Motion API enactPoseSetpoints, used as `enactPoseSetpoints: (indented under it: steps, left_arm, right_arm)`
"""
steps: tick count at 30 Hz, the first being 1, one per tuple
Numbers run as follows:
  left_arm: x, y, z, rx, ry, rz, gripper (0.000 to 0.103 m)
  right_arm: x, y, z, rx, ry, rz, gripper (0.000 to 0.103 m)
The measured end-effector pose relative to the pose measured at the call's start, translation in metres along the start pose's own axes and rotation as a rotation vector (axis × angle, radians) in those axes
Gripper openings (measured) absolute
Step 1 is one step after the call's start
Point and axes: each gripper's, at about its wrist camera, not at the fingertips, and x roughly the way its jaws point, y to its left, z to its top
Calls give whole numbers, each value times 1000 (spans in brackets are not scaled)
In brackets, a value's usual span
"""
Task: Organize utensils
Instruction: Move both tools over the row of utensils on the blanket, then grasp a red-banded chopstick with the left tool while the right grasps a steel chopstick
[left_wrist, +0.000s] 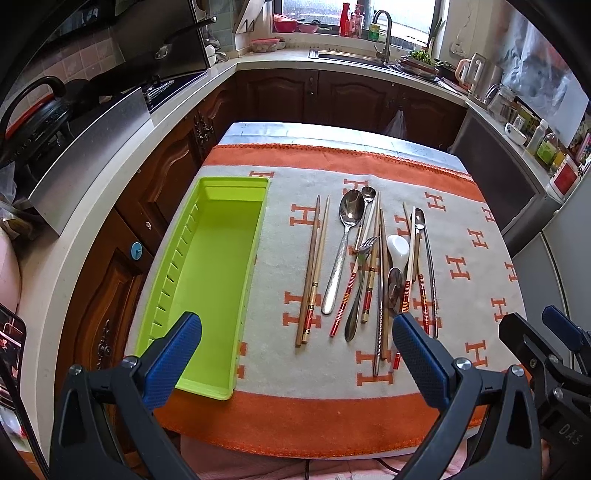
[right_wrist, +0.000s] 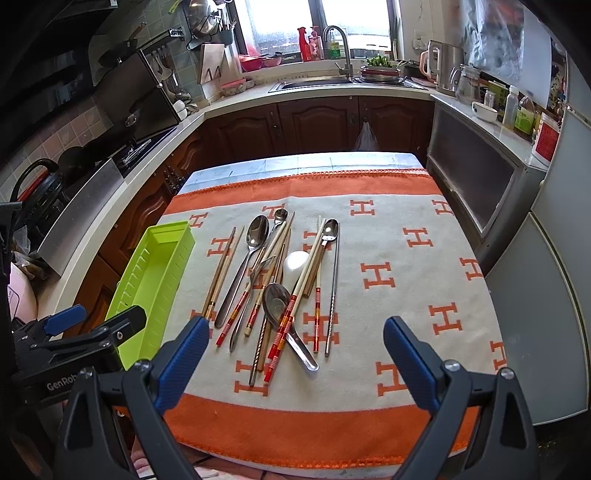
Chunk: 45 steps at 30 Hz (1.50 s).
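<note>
Left wrist view: my left gripper (left_wrist: 295, 341) is spread wide with nothing between the blue pads (left_wrist: 173, 354), hovering over the near edge of the table. Lime-green organizer tray (left_wrist: 207, 280) sits at the left side of the orange-and-grey H-pattern cloth (left_wrist: 480, 266), long axis running away from me, nothing in it. Just right of the tray: a pair of wooden chopsticks (left_wrist: 314, 273) lying parallel, apart from the rest. Next over, a large steel spoon (left_wrist: 341, 247), bowl at the far end. Beyond that I see a tangled pile: fork (left_wrist: 364, 258), white ceramic spoon (left_wrist: 398, 248), red-banded chopsticks (left_wrist: 423, 302), metal chopsticks (left_wrist: 430, 277), overlapping each other.

Right wrist view: my right gripper (right_wrist: 293, 341) is equally wide apart and holds nothing, hanging over the near end of the pile. A steel spoon (right_wrist: 284, 314) lies on top of the heap, bowl facing up. Left gripper body shows at lower left, beside the tray's near end.
</note>
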Motion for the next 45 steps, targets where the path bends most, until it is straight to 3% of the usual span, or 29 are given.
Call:
enactPoseSetpoints:
  steps: [19,27,38,45]
  left_arm:
    - [-2,-5,5,23,-13,-40,102]
    - [3,-21,12,106,-22,-27,102]
    - [35,-33,27,143,22,-21,102]
    - [63,-41,42,158,2,-34,101]
  right_arm:
    - [5,-6,-2,33,18,24,96]
    - [13,-15,1,50,30,43,92]
    - [40,-37,12,82,57,56,89]
    - [74,-51,16,85,94,45,80]
